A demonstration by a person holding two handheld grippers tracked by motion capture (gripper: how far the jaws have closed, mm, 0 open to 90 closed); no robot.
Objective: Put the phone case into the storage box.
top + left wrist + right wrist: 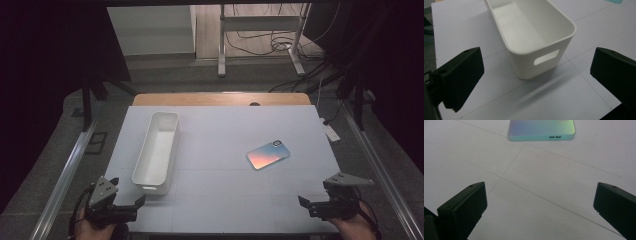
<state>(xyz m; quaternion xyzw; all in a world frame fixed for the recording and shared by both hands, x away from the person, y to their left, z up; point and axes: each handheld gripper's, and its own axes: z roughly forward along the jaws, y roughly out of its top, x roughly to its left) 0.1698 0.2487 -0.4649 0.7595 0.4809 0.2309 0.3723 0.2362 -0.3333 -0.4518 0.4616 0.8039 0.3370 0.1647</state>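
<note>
Near the front edge of the table (220,210), both grippers sit low and spread wide, neither holding anything. From the high view, the left gripper (131,202) rests just beside the near end of the white bin (156,152), its jaws parted and aimed toward that end, where the left gripper view shows a slot handle (546,57). Well to the right of the bin, a phone (268,155) lies flat on its face with its pink-and-blue back up, tilted on the table and apart from everything else. The right gripper (312,204) waits short of the phone with jaws fully apart; the right gripper view shows the phone's port edge (541,137) straight ahead. The likely work is lifting the phone into the bin. To do it well, the right gripper should advance level with the table, straddle the phone across its narrow width, and close on the long edges, since a thin flat phone will slide if nudged from one side first.
</note>
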